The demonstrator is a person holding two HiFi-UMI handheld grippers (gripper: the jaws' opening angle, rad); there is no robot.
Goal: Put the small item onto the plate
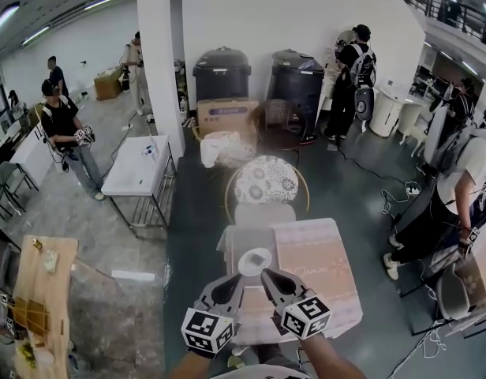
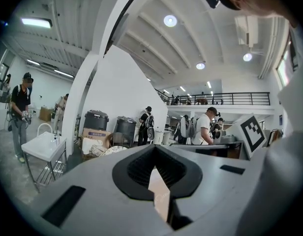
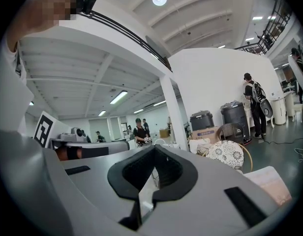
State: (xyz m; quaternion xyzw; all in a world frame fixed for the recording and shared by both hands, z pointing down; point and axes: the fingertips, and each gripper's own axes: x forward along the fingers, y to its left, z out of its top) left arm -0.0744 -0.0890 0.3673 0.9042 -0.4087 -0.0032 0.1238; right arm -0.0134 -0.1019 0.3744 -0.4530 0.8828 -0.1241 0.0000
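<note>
Both claws are closed on nothing: the left gripper [image 1: 240, 278] and right gripper [image 1: 266, 273] hover side by side, tips just short of the white plate [image 1: 257, 252], which lies beside the left edge of the pink tablecloth [image 1: 314, 267]. The small item cannot be made out. The script on the cloth is too blurred to read.

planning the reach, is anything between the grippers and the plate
Nothing visible: the left gripper and right gripper, both shut and empty, point at the plate with only tablecloth between. No small item shows.
</note>
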